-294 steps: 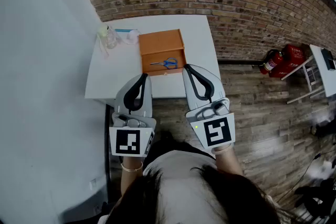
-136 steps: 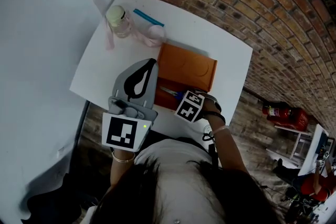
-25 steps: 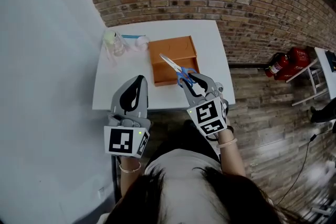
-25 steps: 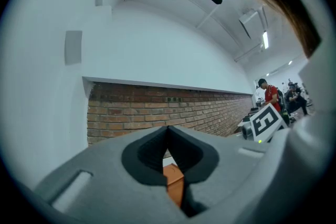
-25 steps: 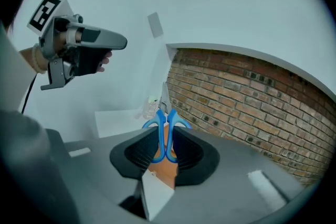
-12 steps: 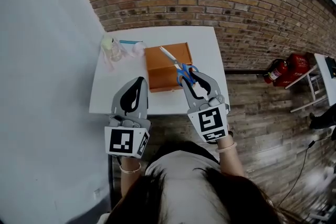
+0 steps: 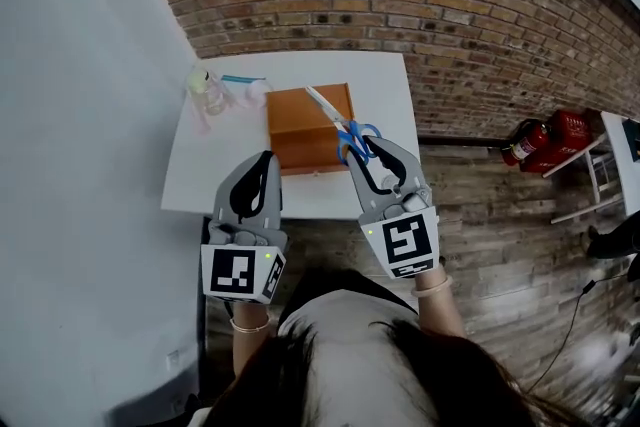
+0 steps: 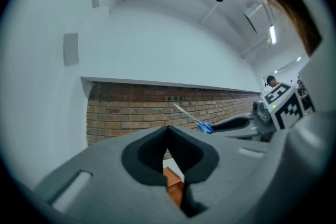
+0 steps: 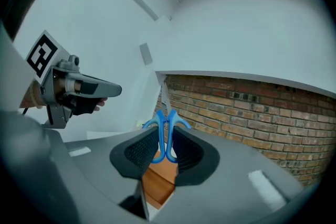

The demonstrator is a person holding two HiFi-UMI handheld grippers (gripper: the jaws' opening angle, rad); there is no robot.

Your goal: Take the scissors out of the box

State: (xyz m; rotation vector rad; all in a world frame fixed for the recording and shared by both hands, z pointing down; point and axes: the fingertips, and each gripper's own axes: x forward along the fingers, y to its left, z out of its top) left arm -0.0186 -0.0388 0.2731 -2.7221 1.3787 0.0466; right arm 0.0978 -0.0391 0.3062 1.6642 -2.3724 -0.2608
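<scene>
Scissors [image 7: 340,122] are hanging above the box [image 7: 300,130], blue handles pinched between the right gripper's [image 7: 368,151] fingers [image 9: 137,153]. Left gripper [image 7: 265,158] is idling, fingers pressed together, empty. Lift-out looks done; next move is probably setting them on the tabletop [image 7: 195,175].

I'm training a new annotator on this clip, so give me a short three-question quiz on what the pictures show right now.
1. True or false: the scissors lie inside the orange box.
2. Which is shut on nothing? A) left hand-held gripper B) right hand-held gripper C) neither
3. Fill in: the right hand-held gripper grips the scissors by their ____ handles.
Key: 1 false, they are held up in the air; 2 A; 3 blue.
</scene>
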